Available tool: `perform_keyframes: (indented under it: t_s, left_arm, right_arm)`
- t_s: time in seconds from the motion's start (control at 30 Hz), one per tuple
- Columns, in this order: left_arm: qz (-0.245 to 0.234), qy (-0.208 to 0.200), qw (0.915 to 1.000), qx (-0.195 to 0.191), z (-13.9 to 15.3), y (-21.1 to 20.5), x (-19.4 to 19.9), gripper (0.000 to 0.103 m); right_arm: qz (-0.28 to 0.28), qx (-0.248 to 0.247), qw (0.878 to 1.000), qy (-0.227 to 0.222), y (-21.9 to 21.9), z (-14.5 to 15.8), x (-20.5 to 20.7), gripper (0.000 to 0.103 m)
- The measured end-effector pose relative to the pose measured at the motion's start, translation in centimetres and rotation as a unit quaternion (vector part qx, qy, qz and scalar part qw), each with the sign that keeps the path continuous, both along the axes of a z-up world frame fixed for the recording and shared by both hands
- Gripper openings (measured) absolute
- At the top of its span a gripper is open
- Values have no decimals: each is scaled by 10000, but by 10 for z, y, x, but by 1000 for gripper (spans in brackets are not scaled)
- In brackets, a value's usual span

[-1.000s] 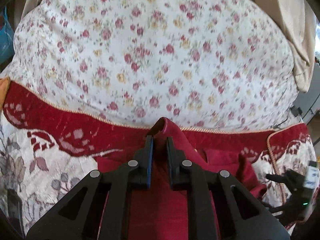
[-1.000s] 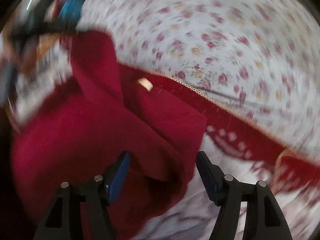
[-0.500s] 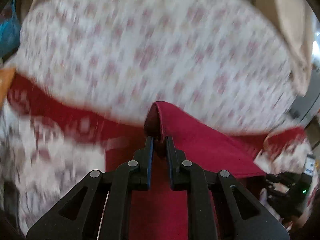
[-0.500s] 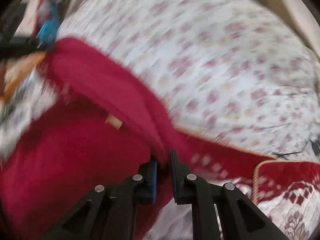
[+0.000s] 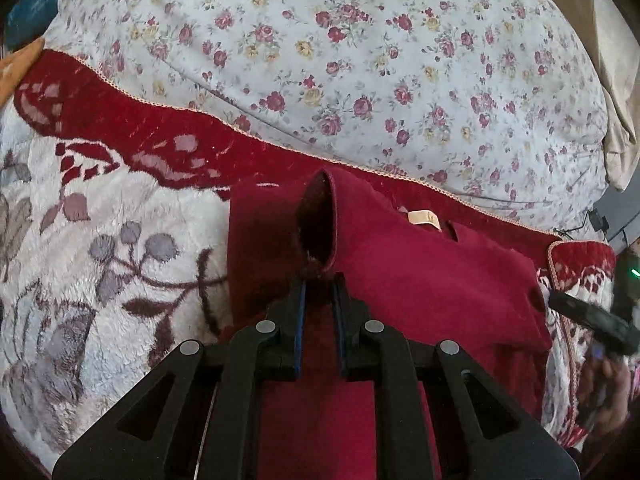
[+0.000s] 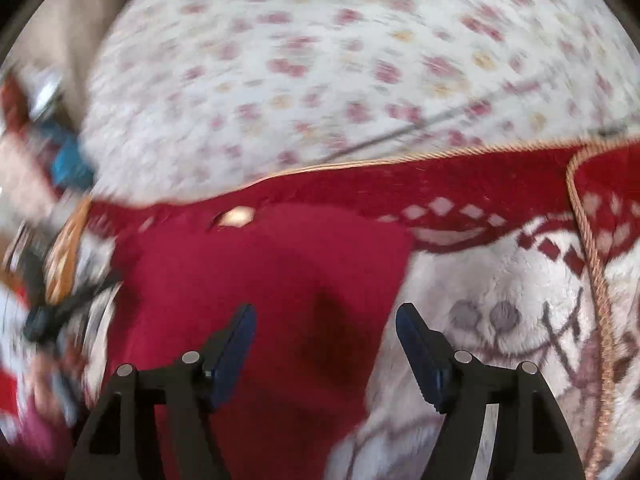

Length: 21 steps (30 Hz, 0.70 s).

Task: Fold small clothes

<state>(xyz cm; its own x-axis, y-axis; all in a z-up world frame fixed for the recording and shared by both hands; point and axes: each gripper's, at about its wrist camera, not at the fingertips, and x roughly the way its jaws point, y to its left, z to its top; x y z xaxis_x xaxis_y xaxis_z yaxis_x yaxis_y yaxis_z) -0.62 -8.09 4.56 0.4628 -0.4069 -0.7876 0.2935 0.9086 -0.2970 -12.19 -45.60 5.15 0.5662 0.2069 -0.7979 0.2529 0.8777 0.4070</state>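
A dark red garment (image 5: 420,276) with a pale neck label (image 5: 422,217) lies folded on a plush red-and-white blanket (image 5: 100,216). My left gripper (image 5: 320,280) is shut on a raised fold of the red garment (image 5: 318,216), low over the blanket. In the blurred right wrist view the same red garment (image 6: 260,280) lies flat, its label (image 6: 236,216) at the far edge. My right gripper (image 6: 324,316) hovers over the garment's right part with its jaws opening and no cloth pinched between them. The right gripper also shows at the left wrist view's right edge (image 5: 592,320).
A white quilt with small red roses (image 5: 340,60) fills the far half of the bed. The blanket's corded red border (image 6: 588,240) folds over at the right. A beige cloth (image 5: 616,92) hangs at the far right; a blue item (image 5: 28,12) sits far left.
My right gripper let go of the garment edge it was pinching and its jaws spread; the cloth dropped flat. My left gripper sank toward the blanket, still holding its fold.
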Motion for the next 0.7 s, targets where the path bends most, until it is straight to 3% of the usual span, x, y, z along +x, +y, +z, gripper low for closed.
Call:
perform_keyframes:
  t_s: [0.07,0.13,0.17,0.2,0.27,0.33,0.4,0.5,0.57,0.6,0.7]
  left_arm:
    - [5,80,10000,15,-2,2,3,11]
    - [-11,120,9999,-58,1,7,-1,11]
    - [-38,104,9999,-85,3,8,-3,11]
    - [-66,56,9999,-72,6,10,-5,11]
    - [-74,-9,10000,3,8,10,-6,11]
    - [-59,8,10000,50,6,9,-3,11]
    - [28,22,10000,24,7,12,-2,11]
    - [106,-77,9999,40,12,15,0,18]
    - [97,-114,9998,129,14,11,3,38]
    - [88,-114,9998,133,13,8,7,41]
    - [133,-98,9997,183,9,-1,15,41]
  right_arm:
    - [-191,411,9985,318,-7,-24,21,70]
    - [-118,654,9967,476,-9,-38,36,44]
    - [-15,448,9981,429,-4,-37,39,25]
    - [137,-181,9995,218,5,-25,37,14]
    - [258,-671,9974,73,12,-17,30,13]
    - [252,-1021,9940,299,12,-25,34,13]
    - [239,-988,9940,414,11,-34,37,13]
    - [78,-813,9963,268,7,-19,27,15]
    - [7,-777,9969,155,6,-6,17,33]
    - [15,-762,9971,58,8,2,10,44]
    - [139,-717,9973,-1,16,10,-8,46]
